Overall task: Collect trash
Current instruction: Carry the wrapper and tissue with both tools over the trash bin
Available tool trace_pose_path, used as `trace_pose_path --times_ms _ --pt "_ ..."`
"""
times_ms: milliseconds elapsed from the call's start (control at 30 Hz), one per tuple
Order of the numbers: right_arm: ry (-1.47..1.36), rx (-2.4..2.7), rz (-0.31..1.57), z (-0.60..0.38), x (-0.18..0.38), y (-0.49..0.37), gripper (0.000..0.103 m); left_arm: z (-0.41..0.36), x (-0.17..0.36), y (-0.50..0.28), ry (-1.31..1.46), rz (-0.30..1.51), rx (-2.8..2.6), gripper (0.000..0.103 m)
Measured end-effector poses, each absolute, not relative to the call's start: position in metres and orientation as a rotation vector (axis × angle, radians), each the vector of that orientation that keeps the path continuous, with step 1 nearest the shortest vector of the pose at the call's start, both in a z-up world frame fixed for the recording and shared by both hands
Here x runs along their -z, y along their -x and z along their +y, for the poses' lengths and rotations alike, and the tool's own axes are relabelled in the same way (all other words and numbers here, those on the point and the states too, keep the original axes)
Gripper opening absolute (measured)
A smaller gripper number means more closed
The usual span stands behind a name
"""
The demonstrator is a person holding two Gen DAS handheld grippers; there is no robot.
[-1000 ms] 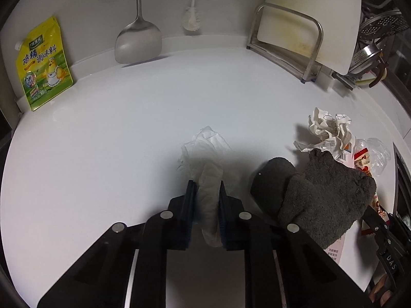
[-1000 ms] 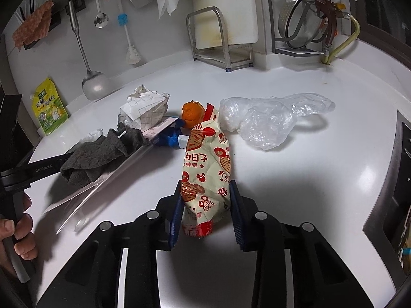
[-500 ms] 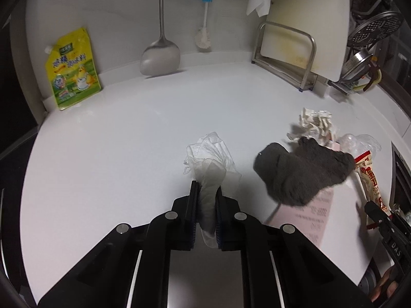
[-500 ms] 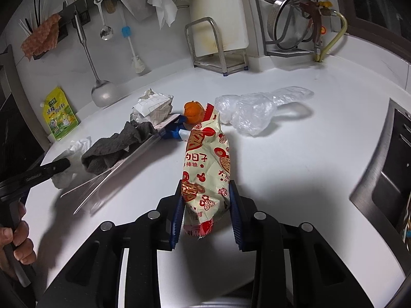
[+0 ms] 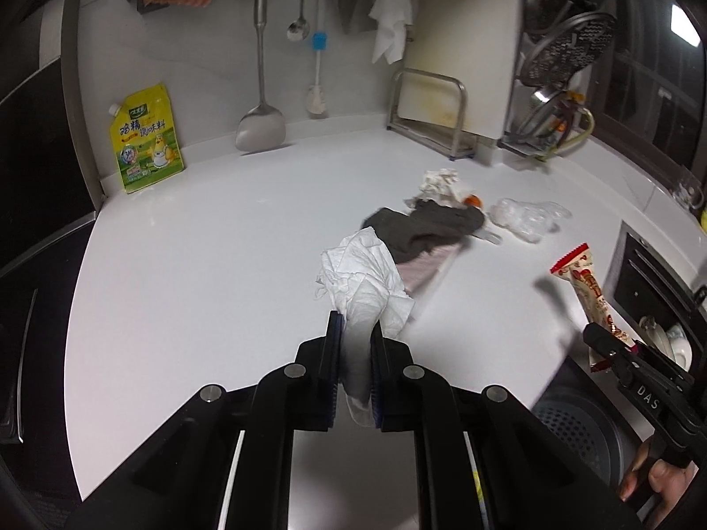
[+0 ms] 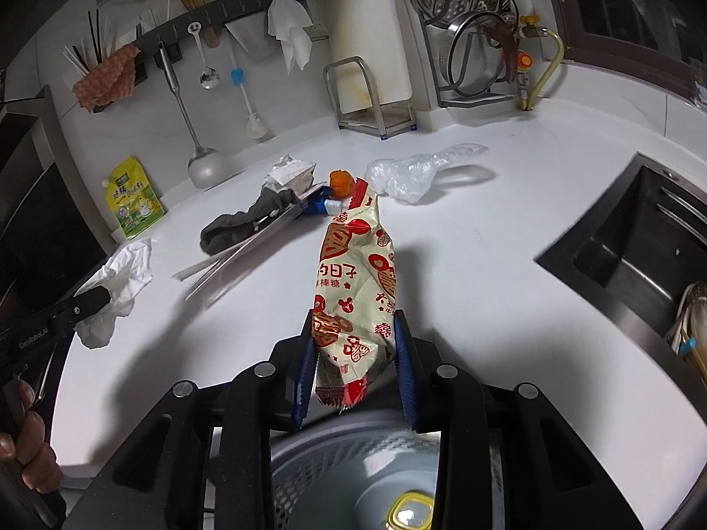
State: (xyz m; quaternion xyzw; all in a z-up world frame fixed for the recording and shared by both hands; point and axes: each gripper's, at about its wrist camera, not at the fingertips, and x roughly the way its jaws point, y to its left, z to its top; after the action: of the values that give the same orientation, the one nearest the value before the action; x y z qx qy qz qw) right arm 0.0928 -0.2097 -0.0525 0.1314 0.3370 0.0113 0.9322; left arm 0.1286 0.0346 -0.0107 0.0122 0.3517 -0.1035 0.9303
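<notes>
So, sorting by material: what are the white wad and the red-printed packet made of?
White wad: looks like tissue paper, matte, softly creased with ragged edges. Red-printed packet: likely plastic film, slightly glossy, with crinkled folds and a serrated, sealed end.

Your left wrist camera looks down along its fingers, close above the white kitchen countertop point(image 5: 229, 238); your right one does likewise, further right. Both share the crumpled dark grey cloth point(image 5: 424, 225) point(image 6: 247, 221).

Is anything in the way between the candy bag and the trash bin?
Nothing visible is. The right gripper holds the candy bag just past the counter edge, and the trash bin sits open right below it with a clear drop.
</notes>
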Motion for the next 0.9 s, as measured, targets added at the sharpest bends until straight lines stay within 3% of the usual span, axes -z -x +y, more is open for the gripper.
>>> trace_pose_path --times_ms 900 --pt "-0.269 -0.092 0.763 -0.232 0.074 0.046 0.031 -0.057 0.047 -0.021 -0.132 0.771 0.366 0.012"
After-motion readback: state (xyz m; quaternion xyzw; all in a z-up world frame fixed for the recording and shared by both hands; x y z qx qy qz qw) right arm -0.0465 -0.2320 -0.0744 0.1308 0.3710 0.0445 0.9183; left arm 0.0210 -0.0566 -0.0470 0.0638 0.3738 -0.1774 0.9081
